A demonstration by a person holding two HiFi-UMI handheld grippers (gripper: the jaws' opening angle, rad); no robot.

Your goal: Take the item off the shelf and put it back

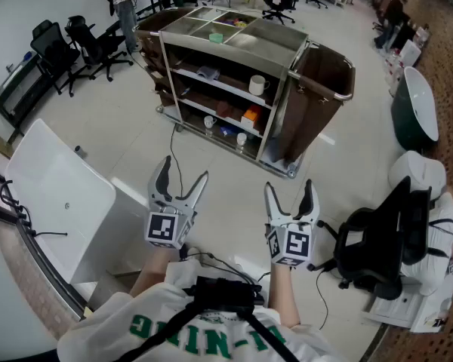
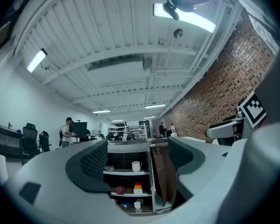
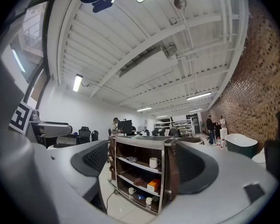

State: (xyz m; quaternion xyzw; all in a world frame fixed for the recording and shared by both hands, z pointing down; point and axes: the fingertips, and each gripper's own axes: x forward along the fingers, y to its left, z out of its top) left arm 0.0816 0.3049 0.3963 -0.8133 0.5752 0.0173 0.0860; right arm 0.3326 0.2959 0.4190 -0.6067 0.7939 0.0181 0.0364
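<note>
Cart [image 1: 279, 38] at twelve o'clock, white mug [image 1: 257, 86] on its upper shelf. Left claw [image 1: 183, 172] and right claw [image 1: 290, 188] gape wide, empty.

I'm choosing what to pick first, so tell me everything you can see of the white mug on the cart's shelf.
The white mug looks like plain glazed ceramic, with one loop handle on its right side in the head view. It stands upright, mouth up, near the right end of the upper shelf of the cart, under the metal top. Only the shelf touches it; a pale folded item lies apart to its left. Its inside cannot be seen.
</note>
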